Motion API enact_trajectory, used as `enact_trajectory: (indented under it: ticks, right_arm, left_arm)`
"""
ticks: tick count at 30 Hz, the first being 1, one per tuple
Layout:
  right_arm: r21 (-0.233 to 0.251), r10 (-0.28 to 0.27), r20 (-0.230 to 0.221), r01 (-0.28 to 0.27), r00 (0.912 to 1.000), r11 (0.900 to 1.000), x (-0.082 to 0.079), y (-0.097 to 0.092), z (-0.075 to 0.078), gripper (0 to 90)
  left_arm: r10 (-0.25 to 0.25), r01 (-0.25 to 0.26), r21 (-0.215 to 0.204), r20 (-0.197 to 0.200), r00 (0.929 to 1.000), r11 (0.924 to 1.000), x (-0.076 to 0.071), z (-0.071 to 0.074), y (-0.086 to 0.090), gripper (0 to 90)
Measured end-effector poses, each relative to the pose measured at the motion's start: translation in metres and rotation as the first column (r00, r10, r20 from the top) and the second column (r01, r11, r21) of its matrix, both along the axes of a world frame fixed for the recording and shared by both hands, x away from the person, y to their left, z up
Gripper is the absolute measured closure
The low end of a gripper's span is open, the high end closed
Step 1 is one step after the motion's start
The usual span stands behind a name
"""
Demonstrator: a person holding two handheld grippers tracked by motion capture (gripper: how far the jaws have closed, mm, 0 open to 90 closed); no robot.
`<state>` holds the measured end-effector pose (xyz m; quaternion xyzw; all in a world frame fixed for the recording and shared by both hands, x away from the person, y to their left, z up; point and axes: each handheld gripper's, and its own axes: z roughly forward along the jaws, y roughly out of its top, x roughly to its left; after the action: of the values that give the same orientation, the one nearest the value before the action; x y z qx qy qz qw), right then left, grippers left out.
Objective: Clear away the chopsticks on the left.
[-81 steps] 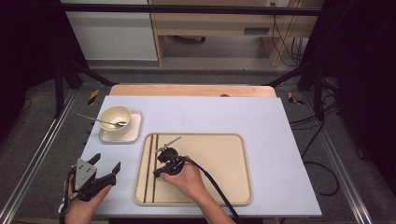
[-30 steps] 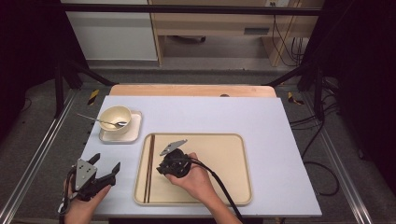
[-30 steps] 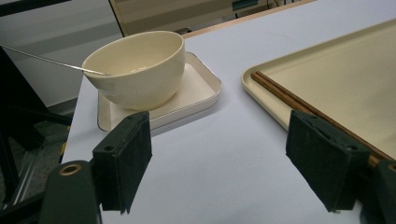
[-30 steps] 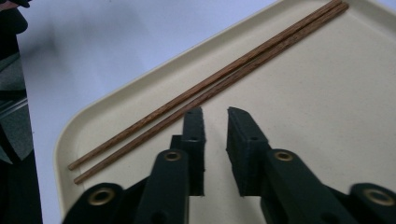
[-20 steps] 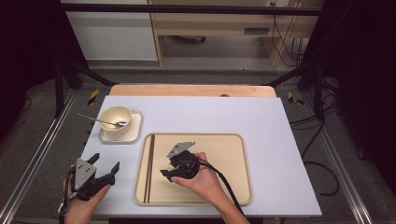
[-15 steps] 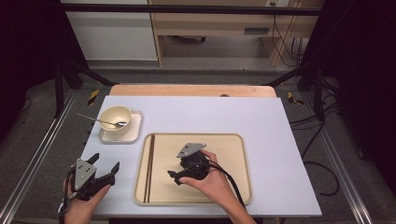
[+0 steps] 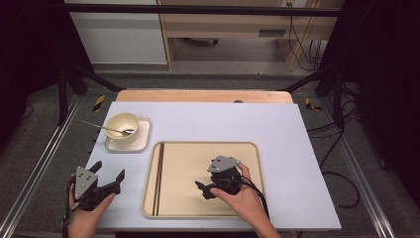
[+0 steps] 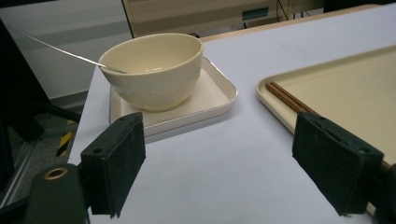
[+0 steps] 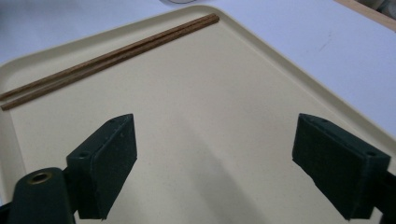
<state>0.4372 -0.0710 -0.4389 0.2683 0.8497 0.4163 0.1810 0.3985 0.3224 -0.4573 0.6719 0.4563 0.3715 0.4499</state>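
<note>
Two brown chopsticks (image 7: pixel 158 178) (image 9: pixel 112 56) lie side by side along the left edge of the beige tray (image 7: pixel 247 148) (image 9: pixel 261 79). My right gripper (image 7: pixel 202 190) (image 9: pixel 215 140) hovers over the tray's middle, pointing left at them from a hand's width away. Its jaws have just been opening and stand wide with nothing between them. My left gripper (image 7: pixel 109 170) (image 8: pixel 219 140) rests at the table's front left, aimed at a cream bowl (image 7: pixel 123 125) (image 8: pixel 154 70). Its jaws have also just been opening, and they hold nothing.
The bowl sits on a small square plate (image 7: pixel 141 141) (image 8: pixel 210 100) with a metal spoon (image 7: pixel 101 127) (image 8: pixel 56 49) leaning in it, handle out to the left. The white tabletop (image 7: pixel 297 148) ends close behind the left hand.
My right gripper has drawn away to the right from the chopsticks toward the tray's middle. The chopsticks stay at the left edge. The left hand has not moved.
</note>
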Motion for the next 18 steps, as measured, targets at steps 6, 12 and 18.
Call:
enact_trajectory:
  ticks: [6,12,18]
  right_arm:
    - [-0.007,-0.01,0.033,0.01,0.9994,0.9999,-0.003,-0.011,0.004,17.0]
    - [0.008,-0.034,0.039,0.034,0.9987,0.9994,-0.002,-0.021,0.006,17.9]
    - [0.015,-0.052,0.03,0.052,0.9982,0.9985,0.0,-0.027,0.007,18.3]
  left_arm:
    - [0.026,-0.026,-0.032,0.013,0.9996,0.9992,0.018,0.008,0.012,16.6]
    - [0.068,-0.067,-0.048,0.021,0.9975,0.9966,0.047,0.012,0.029,17.2]
    - [0.113,-0.112,-0.095,0.008,0.9935,0.9892,0.079,0.011,0.044,18.8]
